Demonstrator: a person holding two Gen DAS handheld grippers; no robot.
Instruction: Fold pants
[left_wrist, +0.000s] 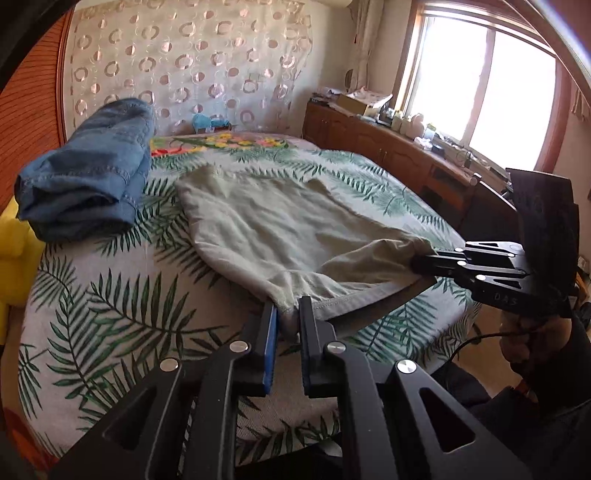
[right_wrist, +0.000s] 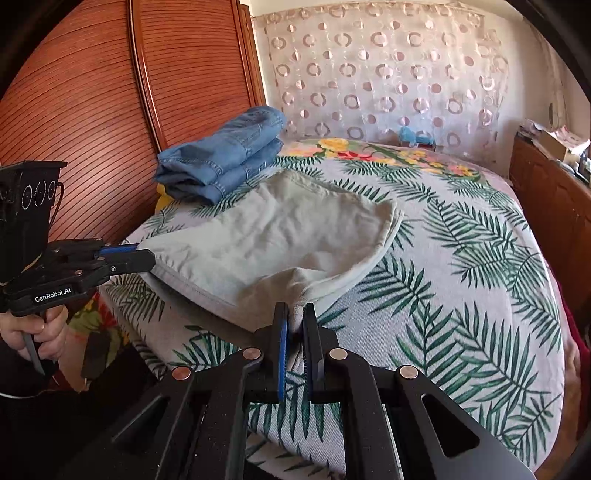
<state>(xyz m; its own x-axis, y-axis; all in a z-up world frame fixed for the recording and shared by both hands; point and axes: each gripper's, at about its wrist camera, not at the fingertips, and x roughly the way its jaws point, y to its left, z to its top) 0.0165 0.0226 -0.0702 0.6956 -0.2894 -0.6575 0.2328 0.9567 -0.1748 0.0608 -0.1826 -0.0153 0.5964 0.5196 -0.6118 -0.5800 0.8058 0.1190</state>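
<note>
The pale green pants (left_wrist: 280, 229) lie folded on the bed (left_wrist: 110, 295), beside folded blue jeans (left_wrist: 88, 177). The left claw (left_wrist: 288, 314) is closed on one near corner of the pants. The right claw (right_wrist: 295, 314) is closed on the other near corner, lifting the edge a little.

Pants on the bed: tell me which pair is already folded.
The blue jeans, stacked in layers by the wooden headboard. The pale green pants lie spread out, corners clamped in both grippers' jaws.
</note>
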